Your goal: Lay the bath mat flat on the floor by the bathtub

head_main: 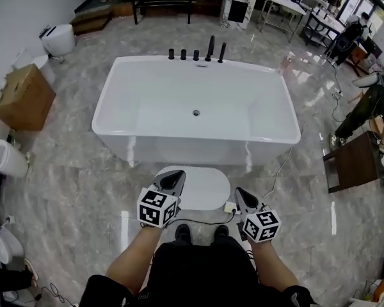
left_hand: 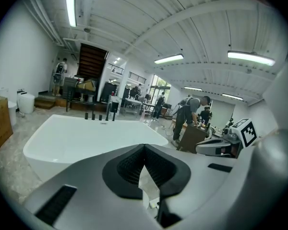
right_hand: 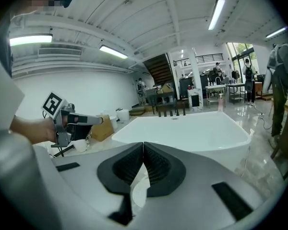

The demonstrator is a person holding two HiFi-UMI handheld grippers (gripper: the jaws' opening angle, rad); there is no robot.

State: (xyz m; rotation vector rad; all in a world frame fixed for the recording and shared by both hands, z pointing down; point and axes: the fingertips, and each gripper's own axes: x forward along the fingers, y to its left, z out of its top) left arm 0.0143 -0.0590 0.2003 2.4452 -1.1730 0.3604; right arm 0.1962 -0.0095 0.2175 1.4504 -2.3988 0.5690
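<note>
Bath mat (head_main: 205, 185) is already down, as far as I can judge. Around it spreads the grey marble floor (head_main: 70, 171), and on that stands the white bathtub (head_main: 179, 149), empty, its black taps along the far rim. The mat is a white oval lying on the floor just beside the tub's near wall, between the tub and the person's shoes. It looks flat, though its left edge is hidden behind the left gripper (head_main: 175, 176).

Both grippers hang above the mat's near edge. The left gripper's jaws are clenched on nothing, and the right gripper (head_main: 240, 194) has its jaws pressed together and empty too. A thin black cable (head_main: 201, 222) runs across the floor by the shoes.

The laying step seems finished. What remains, I think, is checking the hidden edge for a fold and nudging it straight.
</note>
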